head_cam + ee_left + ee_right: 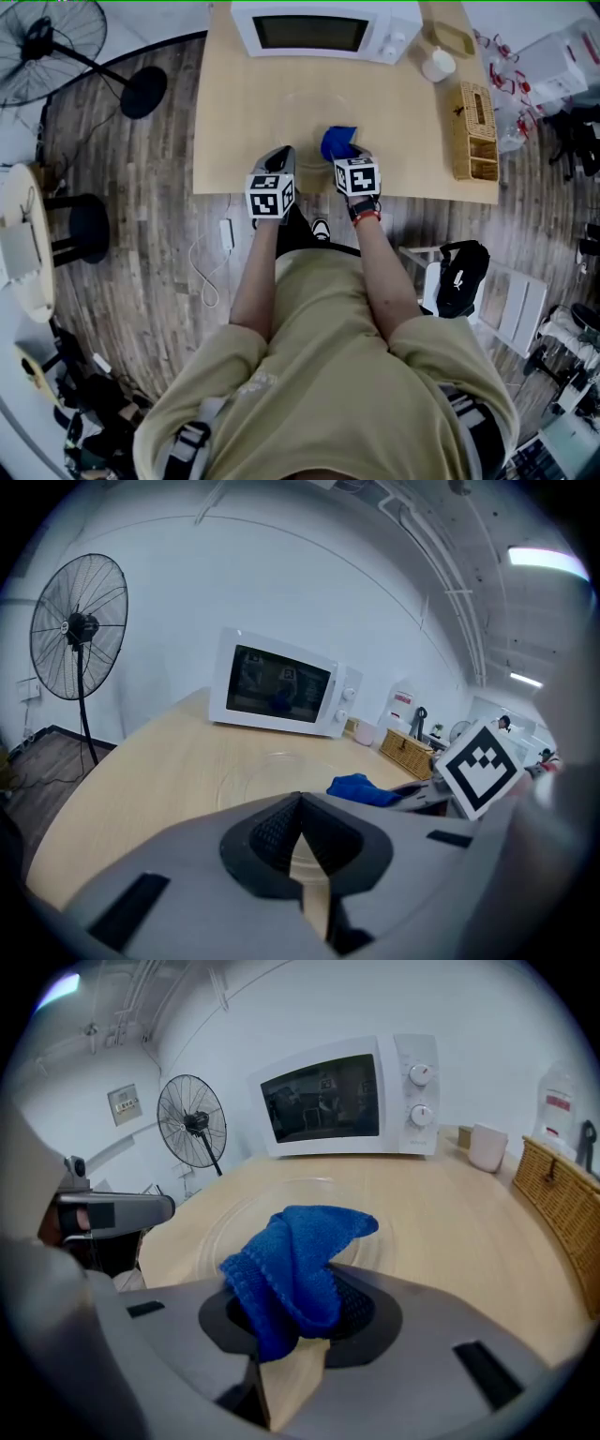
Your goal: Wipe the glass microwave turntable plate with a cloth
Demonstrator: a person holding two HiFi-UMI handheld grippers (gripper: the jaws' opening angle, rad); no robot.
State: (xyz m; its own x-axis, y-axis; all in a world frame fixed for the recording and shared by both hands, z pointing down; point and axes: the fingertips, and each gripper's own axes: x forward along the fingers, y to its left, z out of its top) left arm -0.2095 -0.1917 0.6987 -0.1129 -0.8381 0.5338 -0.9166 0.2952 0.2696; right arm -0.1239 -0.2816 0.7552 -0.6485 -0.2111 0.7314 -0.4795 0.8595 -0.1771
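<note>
Blue cloth [295, 1260] clenched in right tool [302, 1327], bunched fold projecting forward as wiping pad. Glass turntable plate [314, 117] flat on bench [239, 131] before microwave [323, 30], just ahead of both tools. Left tool [300, 829] closed, empty, probably poised to steady rim.

I can read no word, brand or number anywhere from here. The wall sign [125, 1102] and the red label on the white bottle [560, 1101] past the bench's right edge are too small for me to make out, and the microwave [323, 30] at the far edge shows no legible print. The cubes on the left gripper [283, 155] and right gripper [354, 153] carry only black-and-white square markers.
</note>
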